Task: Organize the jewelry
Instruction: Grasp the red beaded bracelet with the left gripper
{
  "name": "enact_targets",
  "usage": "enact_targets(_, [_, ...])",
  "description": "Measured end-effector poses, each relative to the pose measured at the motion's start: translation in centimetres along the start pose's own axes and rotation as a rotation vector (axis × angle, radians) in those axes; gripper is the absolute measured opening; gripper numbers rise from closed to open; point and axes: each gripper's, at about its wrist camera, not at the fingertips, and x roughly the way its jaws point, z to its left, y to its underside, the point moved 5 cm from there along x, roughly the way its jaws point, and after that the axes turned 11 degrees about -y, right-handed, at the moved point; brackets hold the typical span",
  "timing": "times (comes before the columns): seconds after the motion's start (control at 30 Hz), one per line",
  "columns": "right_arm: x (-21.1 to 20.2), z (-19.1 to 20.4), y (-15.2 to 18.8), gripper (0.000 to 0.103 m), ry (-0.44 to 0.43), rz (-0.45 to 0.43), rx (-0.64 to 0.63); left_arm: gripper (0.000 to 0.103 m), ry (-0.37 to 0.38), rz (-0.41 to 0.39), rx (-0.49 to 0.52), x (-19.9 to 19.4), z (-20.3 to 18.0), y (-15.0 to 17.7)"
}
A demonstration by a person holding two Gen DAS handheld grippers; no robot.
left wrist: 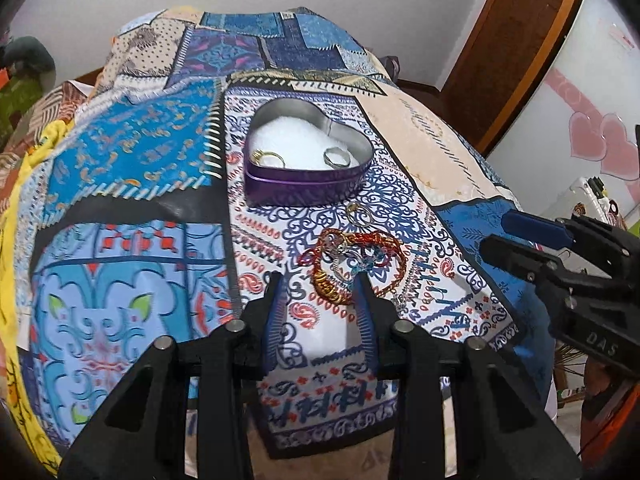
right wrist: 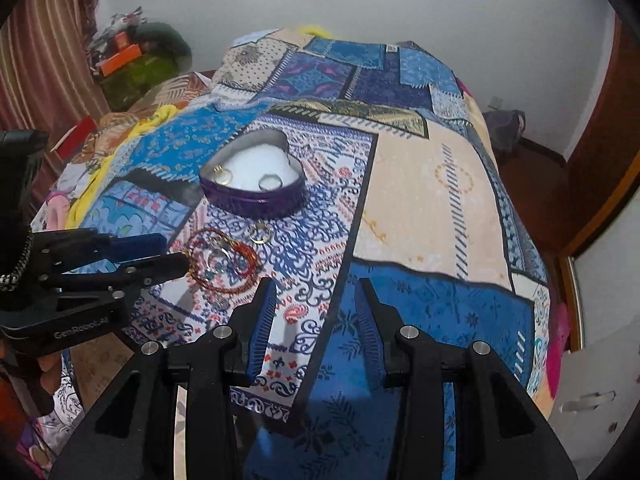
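Nearest, the left gripper [left wrist: 320, 280] hovers with its jaws wide apart and empty, just short of a tangle of red and gold bracelets [left wrist: 352, 264] on the patchwork bedspread [left wrist: 132, 152]. Off to the right, the right gripper [right wrist: 316, 288] is likewise spread and empty. Beyond the tangle lies a loose gold ring [left wrist: 359, 214], then a purple heart-shaped tin [left wrist: 306, 156] holding a gold ring [left wrist: 269, 158] and a silver ring [left wrist: 337, 157] on white padding.

A blue patchwork bedspread [left wrist: 132, 152] covers the bed; a brown wooden door frame [left wrist: 516, 52] stands beside a white wardrobe [left wrist: 592, 80] with pink hearts [left wrist: 600, 140]; striped curtain [right wrist: 44, 60] hangs nearby.
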Motion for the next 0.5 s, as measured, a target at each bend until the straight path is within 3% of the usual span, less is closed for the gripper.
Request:
enact_targets(0.13, [0.2,-0.1,0.3,0.037,-0.017,0.009,0.011,0.010,-0.001,0.013,-0.012,0.9,-0.2,0.0])
enact_targets(0.23, [0.3,0.1,0.4,0.037,-0.026,0.014,0.014,0.005,0.007,0.001,-0.004,0.6,-0.4,0.0])
enact_targets(0.5, [0.5,0.8,0.7,0.037,-0.056,0.021,0.018,0.005,0.026,-0.089,0.010,-2.7,-0.5,-0.8])
